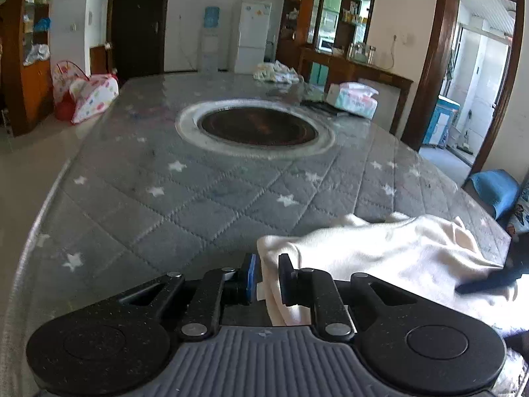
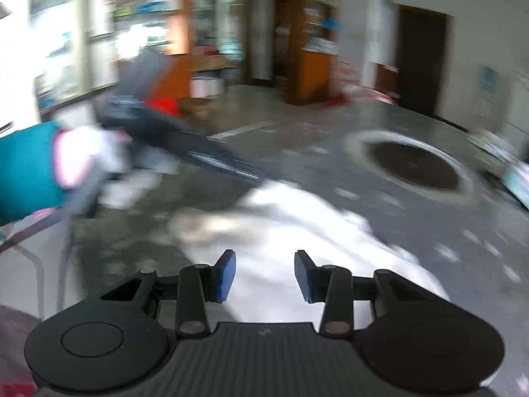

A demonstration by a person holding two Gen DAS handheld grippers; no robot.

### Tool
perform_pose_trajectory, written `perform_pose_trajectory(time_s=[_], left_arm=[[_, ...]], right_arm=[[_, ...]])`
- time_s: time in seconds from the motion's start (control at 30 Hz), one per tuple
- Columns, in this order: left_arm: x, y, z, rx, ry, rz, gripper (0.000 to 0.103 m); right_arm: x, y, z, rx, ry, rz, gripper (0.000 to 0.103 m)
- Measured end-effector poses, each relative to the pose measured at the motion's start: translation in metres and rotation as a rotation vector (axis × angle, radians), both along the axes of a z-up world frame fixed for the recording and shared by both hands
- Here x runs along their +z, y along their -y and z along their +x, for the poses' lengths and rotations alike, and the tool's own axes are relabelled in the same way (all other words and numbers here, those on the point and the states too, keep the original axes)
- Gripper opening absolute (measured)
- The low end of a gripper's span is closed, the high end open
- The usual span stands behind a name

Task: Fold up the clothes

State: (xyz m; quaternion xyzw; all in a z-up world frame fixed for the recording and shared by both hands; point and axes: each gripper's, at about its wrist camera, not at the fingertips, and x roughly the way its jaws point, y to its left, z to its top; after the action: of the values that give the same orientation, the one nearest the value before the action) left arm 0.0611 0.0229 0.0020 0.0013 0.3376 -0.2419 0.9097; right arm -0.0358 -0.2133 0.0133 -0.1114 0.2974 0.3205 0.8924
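Note:
A cream white garment (image 1: 390,258) lies crumpled on the near right part of the grey star-quilted table cover (image 1: 172,205). My left gripper (image 1: 268,276) is shut on a bunched edge of the garment, which passes between its blue pads. The right gripper's dark finger (image 1: 489,279) rests on the garment at the right edge of that view. In the blurred right wrist view the garment (image 2: 297,218) lies just ahead of my right gripper (image 2: 265,274), whose jaws stand wide apart with nothing between them. The left gripper (image 2: 185,145) appears there at the garment's far edge.
A round dark opening with a pale ring (image 1: 258,125) sits in the table's middle. A tissue pack (image 1: 353,99) and a heap of small clothes (image 1: 277,72) lie at the far right. A blue chair (image 1: 496,192) stands beside the table's right edge.

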Motion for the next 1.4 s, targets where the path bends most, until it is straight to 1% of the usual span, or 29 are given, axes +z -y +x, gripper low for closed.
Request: perform_pose_trajectory(time_s=[0.07,0.17,0.2,0.27,0.3,0.37,0.5,0.63,0.67,0.77,0.83,0.93,0.97,1.1,1.2,1.3,1.33,1.37,1.4], left_arm=[[0.004,0.002,-0.006,-0.005,0.008,-0.011,0.017],[0.011,0.004,-0.015,-0.013,0.020,-0.026,0.017],[0.013,0.005,-0.018,-0.016,0.024,-0.032,0.017],[0.012,0.011,-0.025,-0.032,0.018,-0.037,0.017],[0.010,0.013,-0.028,-0.040,0.012,-0.040,0.019],[0.004,0.016,-0.030,-0.050,-0.009,-0.042,0.021],[-0.009,0.016,-0.031,-0.038,-0.055,-0.018,0.021],[-0.004,0.015,-0.039,-0.037,-0.041,-0.012,0.027],[-0.003,0.016,-0.042,-0.043,-0.034,-0.012,0.027],[0.000,0.018,-0.052,-0.058,-0.017,-0.009,0.028],[-0.004,0.020,-0.056,-0.061,-0.019,0.003,0.028],[-0.010,0.018,-0.059,-0.049,-0.028,0.003,0.028],[-0.011,0.017,-0.060,-0.044,-0.027,0.000,0.029],[-0.003,0.015,-0.065,-0.034,-0.009,0.002,0.030],[-0.001,0.013,-0.067,-0.027,-0.004,-0.005,0.031],[-0.006,0.013,-0.068,-0.012,-0.027,0.002,0.035],[-0.006,0.013,-0.068,-0.005,-0.031,0.000,0.037],[-0.004,0.012,-0.069,0.001,-0.030,-0.003,0.044],[-0.003,0.011,-0.070,0.008,-0.030,-0.007,0.048]], right_arm=[[-0.002,0.027,0.008,-0.110,-0.010,-0.008,0.039],[-0.009,0.058,0.027,-0.230,-0.045,0.004,0.037],[-0.013,0.069,0.035,-0.272,-0.065,0.017,0.034],[-0.021,0.082,0.047,-0.314,-0.096,0.037,0.032],[-0.025,0.086,0.051,-0.329,-0.108,0.038,0.030],[-0.035,0.091,0.058,-0.359,-0.131,0.039,0.029],[-0.026,0.088,0.056,-0.352,-0.099,0.015,0.029],[-0.009,0.081,0.034,-0.295,-0.057,-0.002,0.029],[-0.005,0.078,0.026,-0.273,-0.050,-0.008,0.029],[0.000,0.065,0.004,-0.205,-0.039,-0.015,0.029],[-0.004,0.061,-0.005,-0.185,-0.052,-0.026,0.029],[-0.020,0.061,-0.010,-0.201,-0.089,-0.055,0.028],[-0.022,0.064,-0.011,-0.209,-0.093,-0.033,0.028],[-0.009,0.071,-0.016,-0.240,-0.060,0.001,0.028],[-0.015,0.073,-0.017,-0.247,-0.075,-0.003,0.028],[-0.021,0.076,-0.018,-0.255,-0.091,-0.007,0.028],[-0.018,0.075,-0.019,-0.261,-0.086,-0.003,0.029],[-0.015,0.075,-0.020,-0.262,-0.075,-0.001,0.030],[-0.012,0.074,-0.021,-0.259,-0.065,-0.001,0.031]])
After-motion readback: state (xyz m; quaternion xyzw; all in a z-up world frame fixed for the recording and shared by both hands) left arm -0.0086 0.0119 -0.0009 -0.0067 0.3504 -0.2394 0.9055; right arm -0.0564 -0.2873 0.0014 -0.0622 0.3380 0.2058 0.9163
